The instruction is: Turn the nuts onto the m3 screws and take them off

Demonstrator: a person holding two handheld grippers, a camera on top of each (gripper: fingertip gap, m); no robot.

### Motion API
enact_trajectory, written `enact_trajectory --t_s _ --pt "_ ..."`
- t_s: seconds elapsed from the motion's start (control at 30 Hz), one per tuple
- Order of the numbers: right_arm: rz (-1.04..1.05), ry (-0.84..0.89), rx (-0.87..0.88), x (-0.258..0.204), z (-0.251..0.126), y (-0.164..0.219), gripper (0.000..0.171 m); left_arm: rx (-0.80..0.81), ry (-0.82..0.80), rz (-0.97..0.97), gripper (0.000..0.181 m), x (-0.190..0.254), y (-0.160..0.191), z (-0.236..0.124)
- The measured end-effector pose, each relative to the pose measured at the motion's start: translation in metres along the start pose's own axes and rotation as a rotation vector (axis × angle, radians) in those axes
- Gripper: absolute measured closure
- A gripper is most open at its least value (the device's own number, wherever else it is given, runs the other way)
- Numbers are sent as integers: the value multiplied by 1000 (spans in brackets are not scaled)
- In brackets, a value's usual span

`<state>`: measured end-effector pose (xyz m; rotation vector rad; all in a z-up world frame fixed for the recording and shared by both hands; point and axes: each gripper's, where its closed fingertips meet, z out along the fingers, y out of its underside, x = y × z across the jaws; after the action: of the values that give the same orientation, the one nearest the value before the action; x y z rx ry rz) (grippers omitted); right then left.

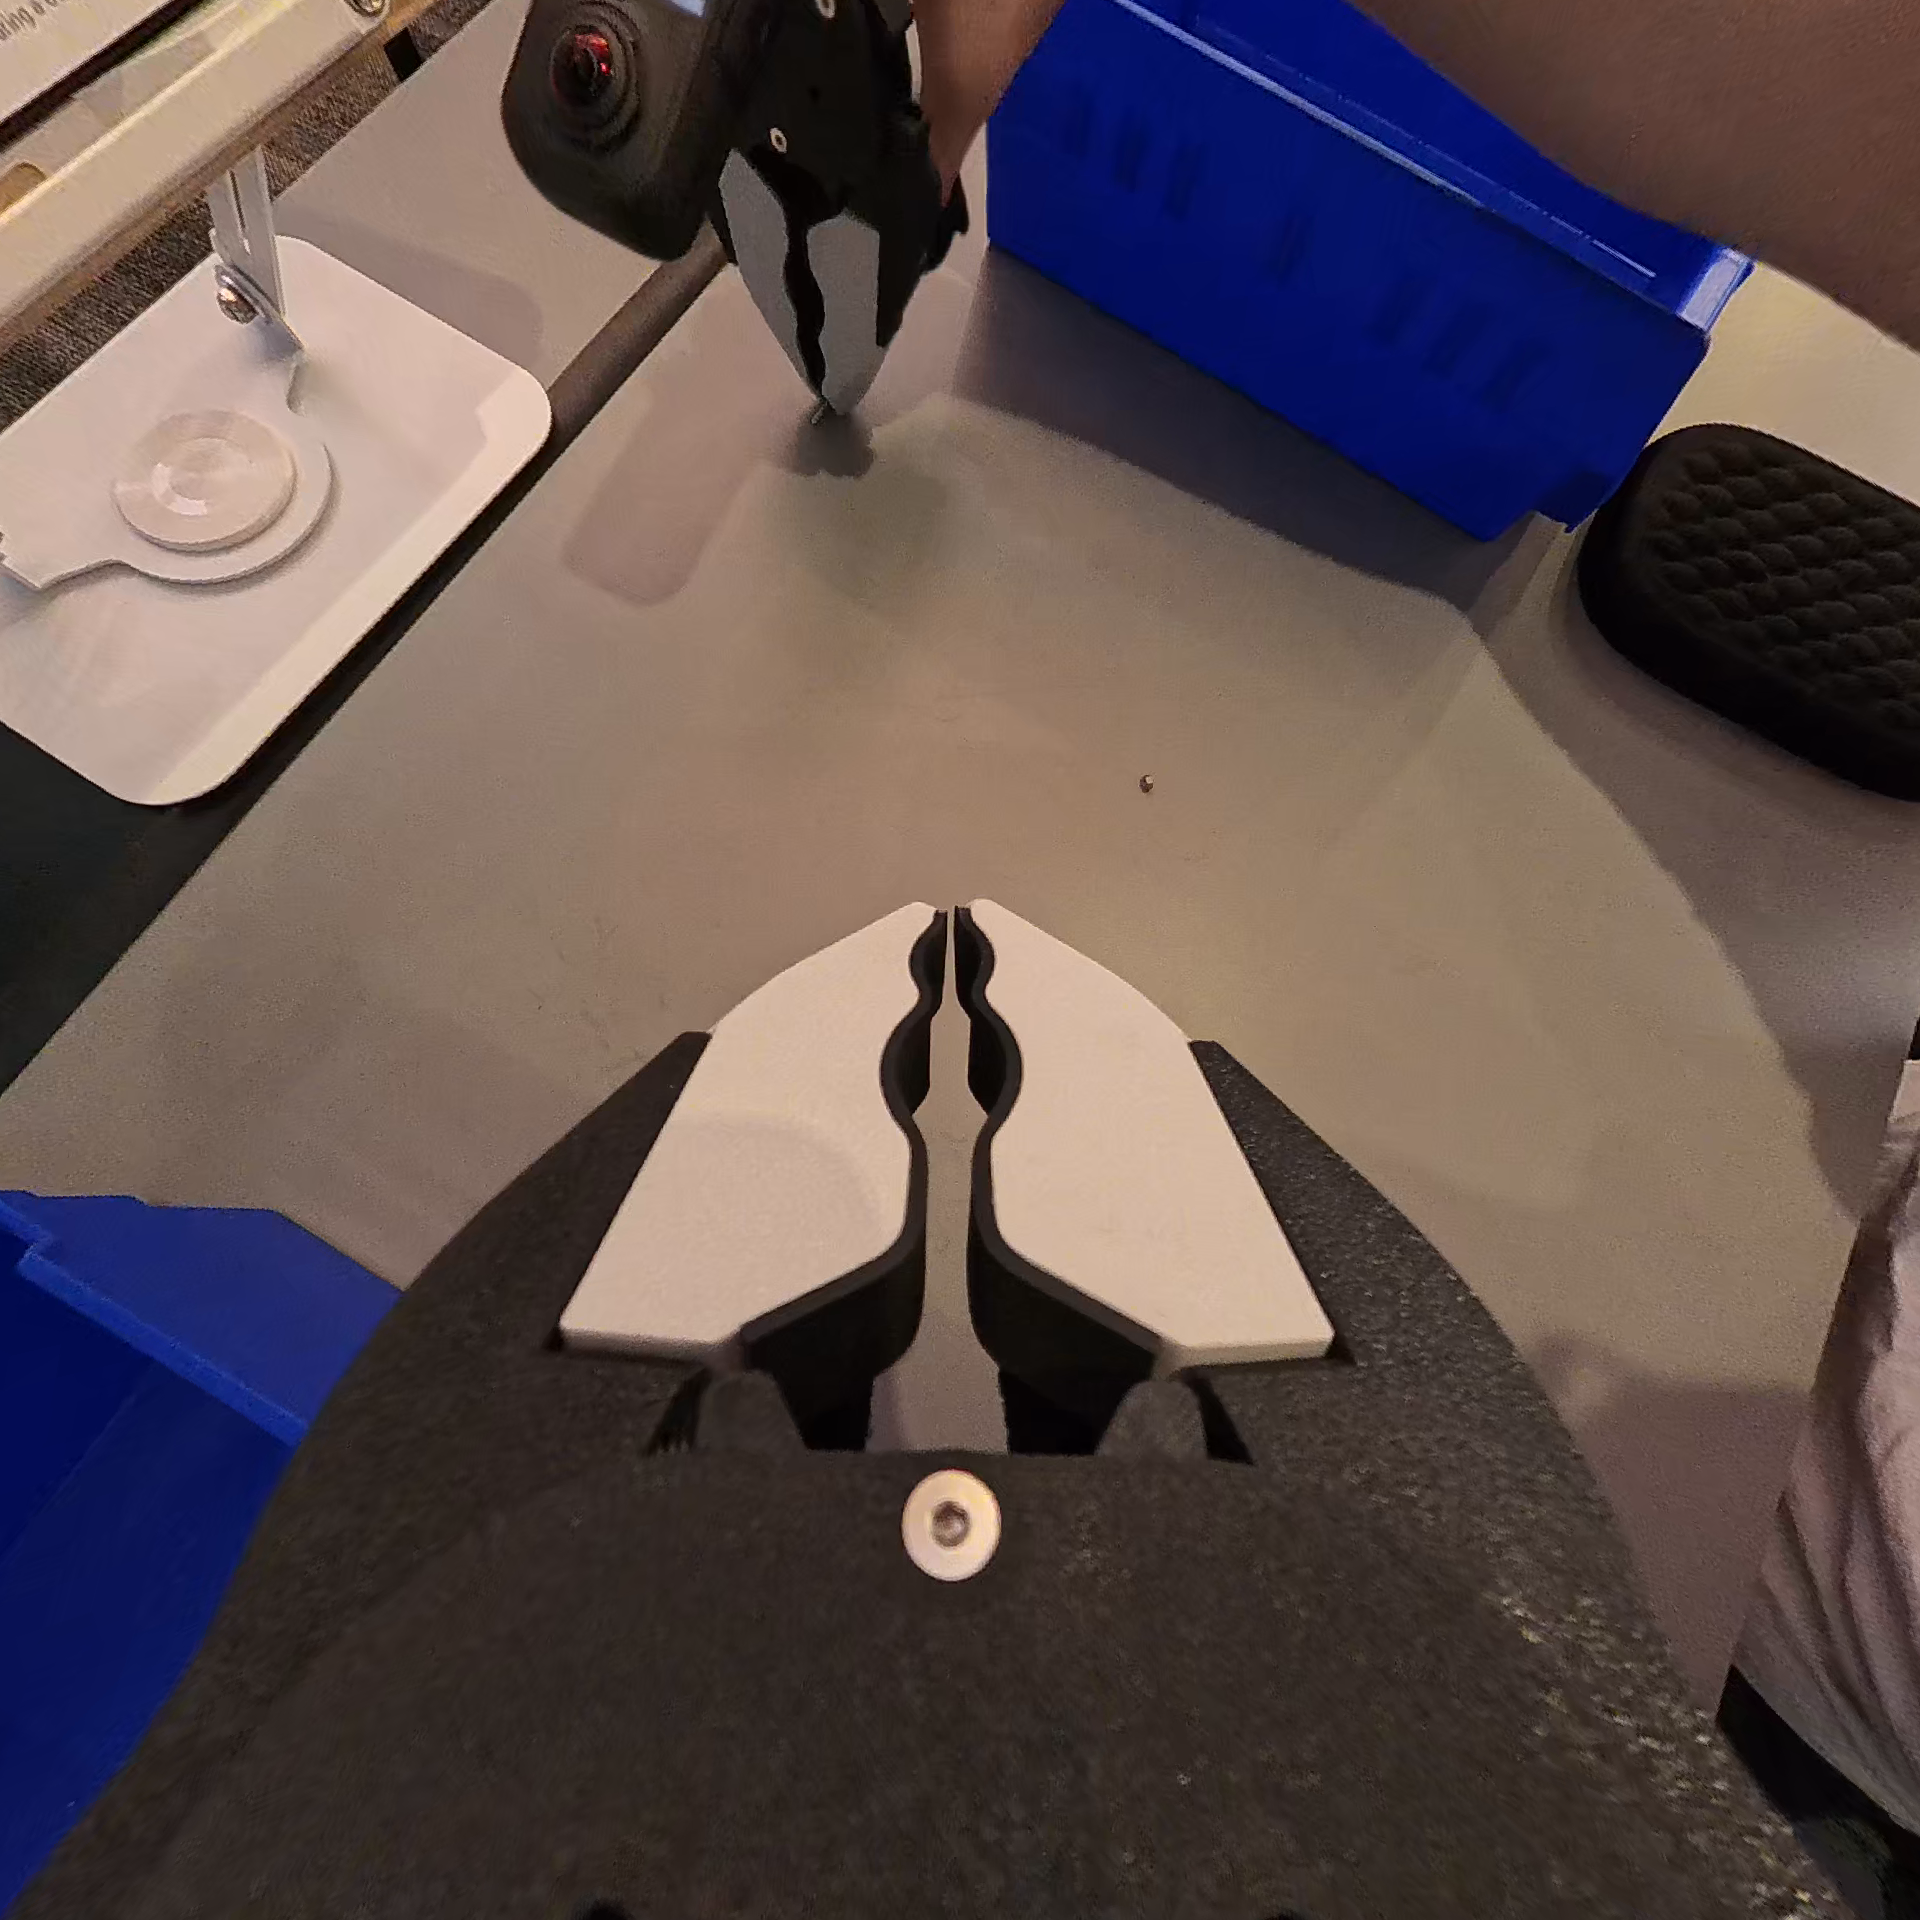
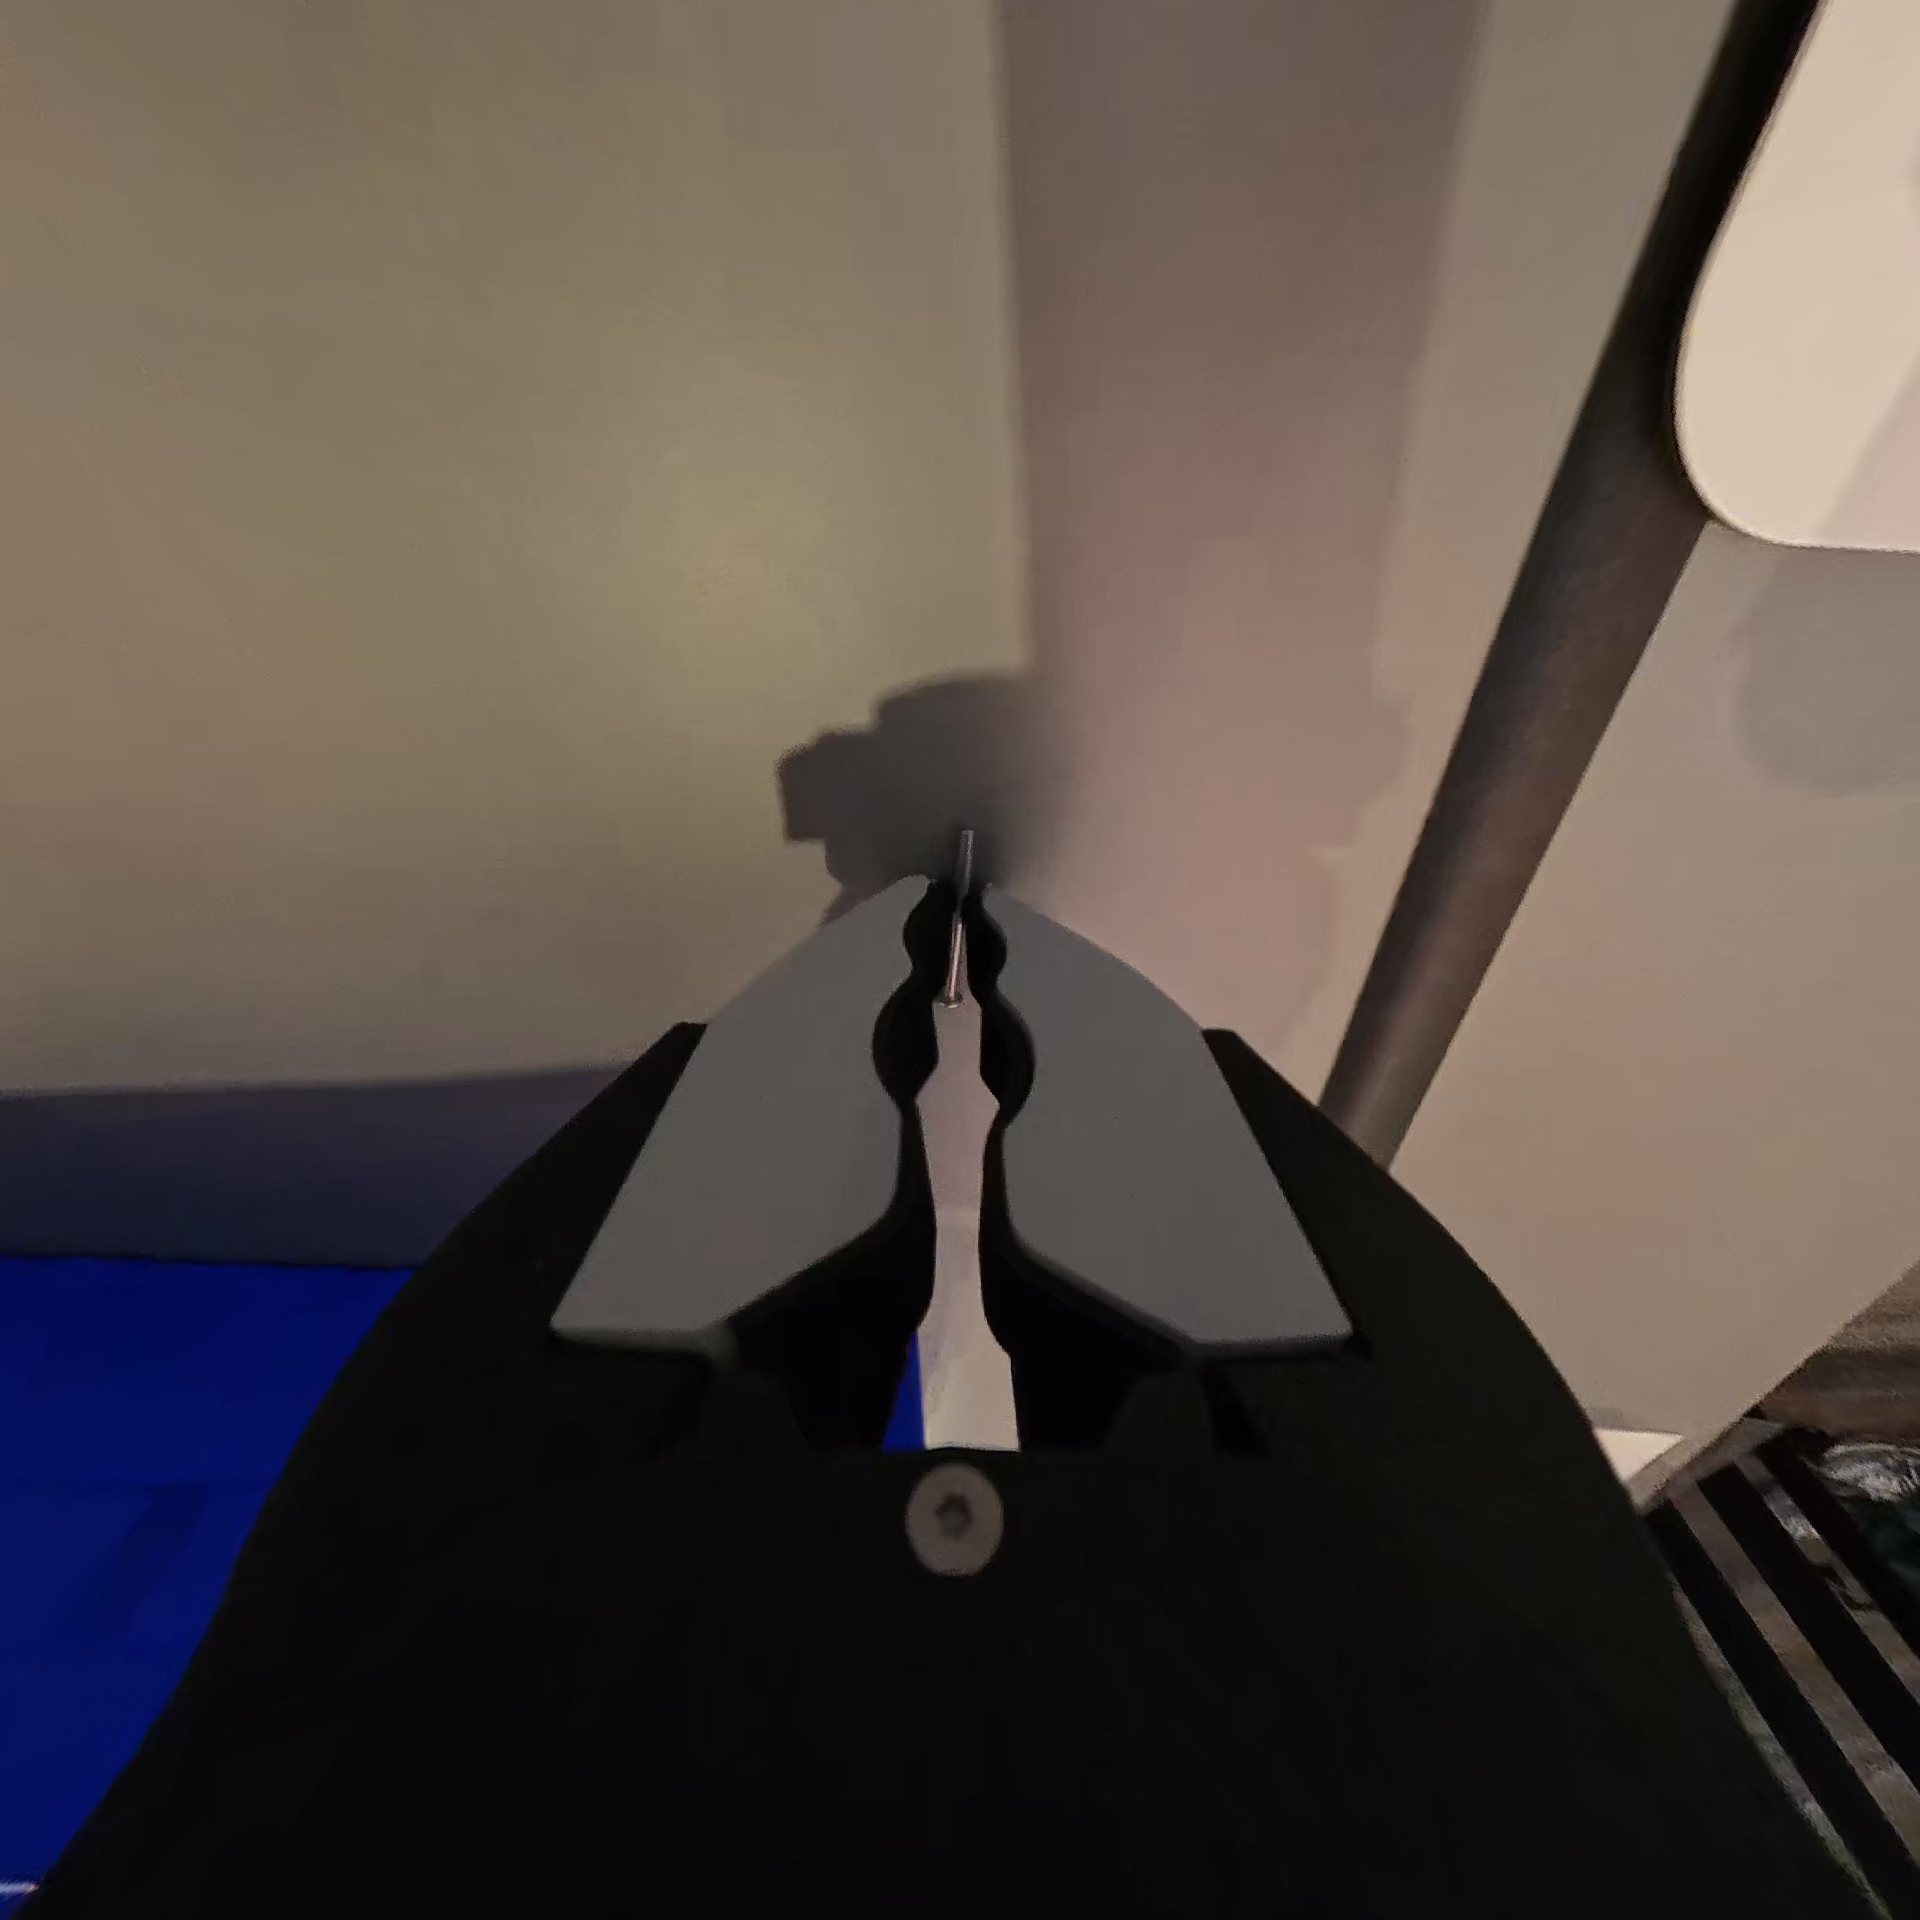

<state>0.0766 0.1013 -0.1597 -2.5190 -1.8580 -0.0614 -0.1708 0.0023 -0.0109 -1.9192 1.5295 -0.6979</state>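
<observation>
— Two grippers, what's each doing? Left view first.
— My left gripper is pressed together on nothing; the nut lies loose on the grey table at one o'clock, near.
— Right view?
— My right gripper pinches the screw, shaft toward twelve. I'd hold it steady and fetch the nut squarely.

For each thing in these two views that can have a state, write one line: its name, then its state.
Left gripper: shut, empty, above the table.
Right gripper: shut on the screw, tip down at the table.
Screw: pinched between the fingers, shaft poking past the tips.
Nut: loose on the table, apart from both grippers.
Blue bin: standing on the table.
</observation>
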Motion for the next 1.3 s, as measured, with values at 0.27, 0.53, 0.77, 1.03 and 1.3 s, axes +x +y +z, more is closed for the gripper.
enact_trajectory --t_s 0.27,0.53,0.77,1.03,1.3 --pt "63 93 526 -33 -84 -77 168 159 36 -21 172 -1 -22 -2" --pt "283 -181 1233 -124 -231 -152 169 526 165 22 158 17 -67 -29" --pt "282 -202 1410 -171 -266 -167 169 639 370 -122 168 39 -82 -47" --pt "315 -255 1452 -171 -265 -171 169 711 527 -265 174 43 -91 -55" --pt "345 -342 1461 -165 -251 -173 169 641 561 -309 179 39 -83 -37"
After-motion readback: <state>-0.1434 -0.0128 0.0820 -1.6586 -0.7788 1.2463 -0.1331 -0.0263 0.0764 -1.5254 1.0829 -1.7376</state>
